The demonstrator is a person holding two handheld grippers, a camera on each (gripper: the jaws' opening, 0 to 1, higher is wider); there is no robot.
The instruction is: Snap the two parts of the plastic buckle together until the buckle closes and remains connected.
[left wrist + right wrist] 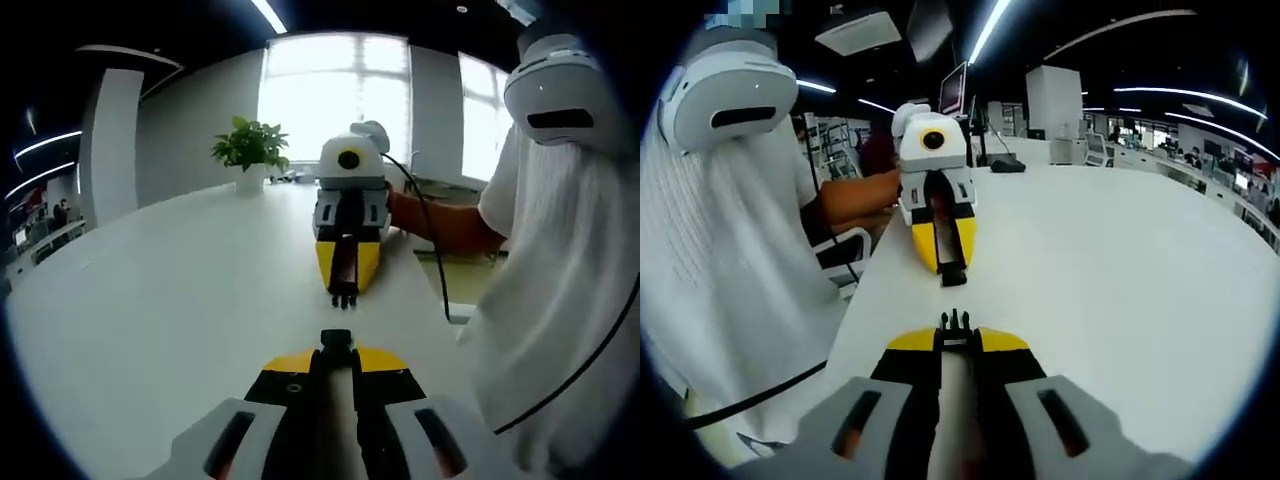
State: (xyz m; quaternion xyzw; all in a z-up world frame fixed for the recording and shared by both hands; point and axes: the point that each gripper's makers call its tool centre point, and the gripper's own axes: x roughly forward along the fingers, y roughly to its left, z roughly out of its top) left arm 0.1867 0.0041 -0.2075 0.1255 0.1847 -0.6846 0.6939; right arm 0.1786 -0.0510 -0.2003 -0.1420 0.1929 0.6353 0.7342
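Left gripper [336, 345] fingers are clamping the socket half [336, 340]; right gripper [955, 325] fingers are clamping the pronged half [955, 322], the halves facing each other, apart, above the counter [180, 300].

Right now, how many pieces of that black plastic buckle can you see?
2. The pronged piece is held in the right claw; the socket piece is held in the left claw. They face each other, apart.

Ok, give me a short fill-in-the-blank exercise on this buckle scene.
1. The left tool and right tool point ____ each other.
2. The socket part and pronged part are ____, not joined.
3. A potted plant stands on the ____ table.

Missing words: toward; apart; white
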